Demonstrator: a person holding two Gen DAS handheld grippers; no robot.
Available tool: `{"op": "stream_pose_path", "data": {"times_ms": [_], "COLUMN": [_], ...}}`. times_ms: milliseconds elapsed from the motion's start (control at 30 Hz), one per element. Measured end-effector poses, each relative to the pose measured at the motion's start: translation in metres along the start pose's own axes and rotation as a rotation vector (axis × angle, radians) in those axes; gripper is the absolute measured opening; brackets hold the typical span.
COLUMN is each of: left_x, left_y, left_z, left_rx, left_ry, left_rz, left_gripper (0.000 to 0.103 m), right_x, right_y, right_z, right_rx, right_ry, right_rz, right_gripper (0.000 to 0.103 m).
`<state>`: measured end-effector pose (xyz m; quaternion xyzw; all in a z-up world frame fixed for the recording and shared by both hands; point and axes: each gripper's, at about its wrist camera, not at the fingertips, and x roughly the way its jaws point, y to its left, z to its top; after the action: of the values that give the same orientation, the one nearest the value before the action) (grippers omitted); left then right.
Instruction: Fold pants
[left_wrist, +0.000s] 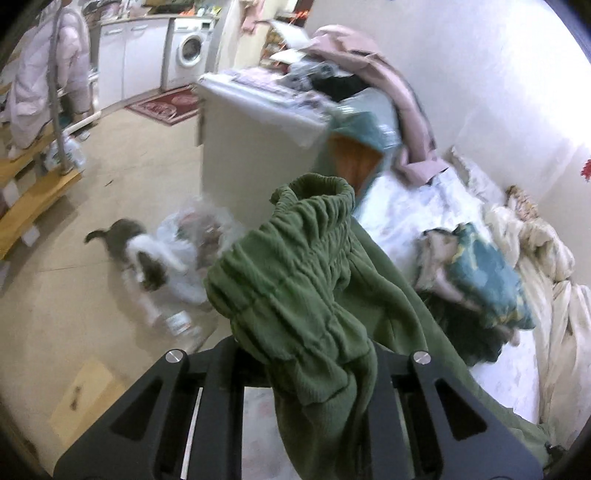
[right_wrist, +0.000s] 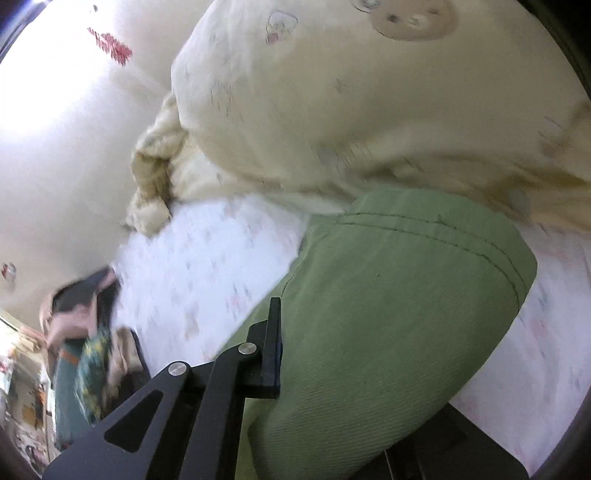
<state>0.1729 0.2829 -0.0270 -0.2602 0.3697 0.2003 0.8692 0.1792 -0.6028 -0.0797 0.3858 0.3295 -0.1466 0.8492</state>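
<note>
Gripping of the green pants (left_wrist: 306, 280) is seen at both ends. In the left wrist view the left gripper (left_wrist: 314, 354) is clamped on the gathered elastic waistband, which bunches up out of the jaws and stands above them; the rest of the garment falls away to the lower right toward the bed (left_wrist: 406, 221). The fingertips are hidden by the cloth (only the black linkages on either side are visible).

In the right wrist view the right gripper (right_wrist: 291, 339) is closed together on a leg of the pants near the stitched hem, with one black finger (right_wrist: 271, 343) showing on the left of the fabric and the other covered by it. The hem end is spread over the white patterned bed sheet (right_wrist: 207, 266), and its far edge lies against a cream quilt (right_wrist: 351, 110) piled at the wall.

Noted in the left wrist view beyond the pants:
- a white cabinet (left_wrist: 258, 140) heaped with clothes, at the head of the bed
- a small grey and white cat (left_wrist: 144, 251) on the floor beside a clear plastic bag (left_wrist: 199, 236)
- a washing machine (left_wrist: 190, 48) at the far wall
- a folded teal bundle (left_wrist: 476, 266) lying on the bed

Both views are blurred by motion.
</note>
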Motion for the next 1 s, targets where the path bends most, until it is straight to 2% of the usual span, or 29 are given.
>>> {"op": "stream_pose_path", "data": {"times_ms": [67,133,167,233,300,367,433,567,600,633,700,733,800,867,900,967,1000], "left_x": [-0.009,-0.021,-0.028,-0.047,-0.051,-0.044,-0.037,-0.041,-0.044,-0.046,-0.051,-0.052,-0.054,-0.056,-0.056,-0.054,-0.052], "left_y": [0.025,0.059,0.071,0.089,0.105,0.123,0.12,0.111,0.111,0.108,0.108,0.106,0.1,0.094,0.092,0.089,0.09], "left_z": [-0.005,-0.014,-0.019,-0.034,-0.047,-0.054,-0.058,-0.06,-0.06,-0.06,-0.063,-0.063,-0.063,-0.064,-0.063,-0.063,-0.063], "left_rx": [-0.001,-0.097,-0.114,-0.044,-0.01,-0.047,-0.035,-0.002,-0.002,0.002,0.015,0.024,0.048,0.076,0.087,0.098,0.098], "left_ry": [0.038,0.107,0.132,0.117,0.14,0.192,0.205,0.182,0.176,0.167,0.154,0.147,0.132,0.114,0.108,0.108,0.112], "left_rz": [0.027,0.005,-0.012,0.002,0.021,0.036,0.056,0.074,0.072,0.07,0.069,0.071,0.074,0.082,0.088,0.101,0.107], "left_gripper": [0.013,0.013,0.013,0.013,0.013,0.013,0.013,0.013,0.013,0.013,0.013,0.013,0.013,0.013,0.013,0.013,0.013], "right_x": [-0.008,-0.016,-0.023,-0.042,-0.05,-0.052,-0.048,-0.051,-0.058,-0.063,-0.074,-0.078,-0.088,-0.094,-0.099,-0.102,-0.099], "right_y": [-0.006,-0.012,-0.015,-0.02,-0.033,-0.045,-0.056,-0.059,-0.063,-0.065,-0.07,-0.07,-0.052,-0.016,0.018,0.065,0.08], "right_z": [-0.024,-0.043,-0.051,-0.073,-0.088,-0.092,-0.097,-0.093,-0.088,-0.084,-0.076,-0.075,-0.075,-0.082,-0.094,-0.122,-0.136], "right_rx": [0.007,0.02,0.019,-0.01,-0.002,0.045,0.079,-0.007,-0.036,-0.051,-0.04,-0.039,-0.058,-0.149,-0.262,-0.393,-0.412], "right_ry": [0.06,0.102,0.109,0.122,0.178,0.201,0.234,0.214,0.174,0.145,0.1,0.088,0.042,0.008,-0.02,-0.006,0.044], "right_rz": [-0.043,-0.073,-0.083,-0.117,-0.145,-0.155,-0.176,-0.365,-0.483,-0.552,-0.606,-0.605,-0.532,-0.441,-0.404,-0.306,-0.245], "right_gripper": [0.001,0.001,0.001,0.001,0.001,0.002,0.006,0.013,0.021,0.025,0.025,0.025,0.025,0.025,0.025,0.034,0.044]}}
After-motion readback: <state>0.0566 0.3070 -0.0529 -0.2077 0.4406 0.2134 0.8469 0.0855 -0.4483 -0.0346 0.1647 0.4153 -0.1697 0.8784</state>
